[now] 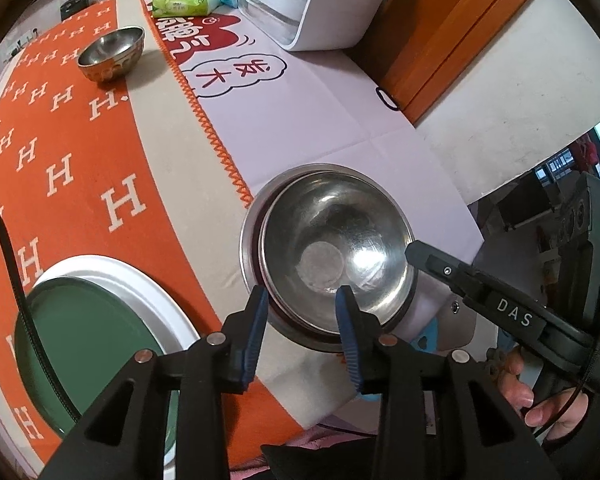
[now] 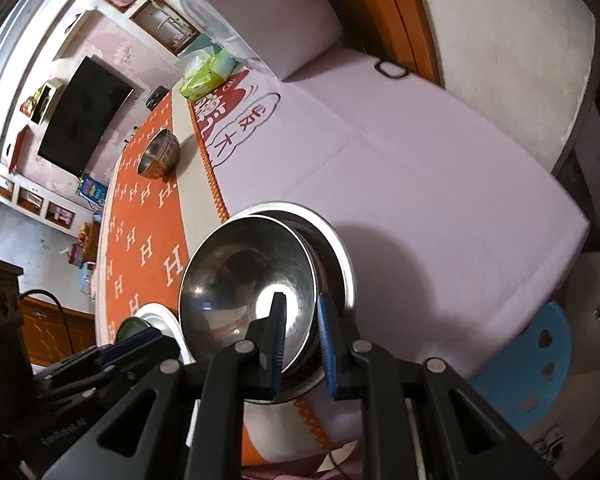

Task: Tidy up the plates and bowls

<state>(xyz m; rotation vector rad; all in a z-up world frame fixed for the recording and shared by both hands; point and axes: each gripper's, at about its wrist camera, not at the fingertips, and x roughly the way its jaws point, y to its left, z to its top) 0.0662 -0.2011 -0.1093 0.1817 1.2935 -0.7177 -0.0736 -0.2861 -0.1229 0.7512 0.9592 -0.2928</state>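
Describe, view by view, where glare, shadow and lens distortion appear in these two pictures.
Left wrist: bright glare inside the nested steel bowl; fisheye bends the table edge. Right wrist: a highlight in the same bowl, its dark shadow on the white cloth, walls curved.

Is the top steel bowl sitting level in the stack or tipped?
Tipped: the top steel bowl leans in the lower bowl, its rim between the right gripper fingers.

place: home living room | cues: wall television point(image 2: 85, 114), shelves (knick-knacks) point(image 2: 32, 104)
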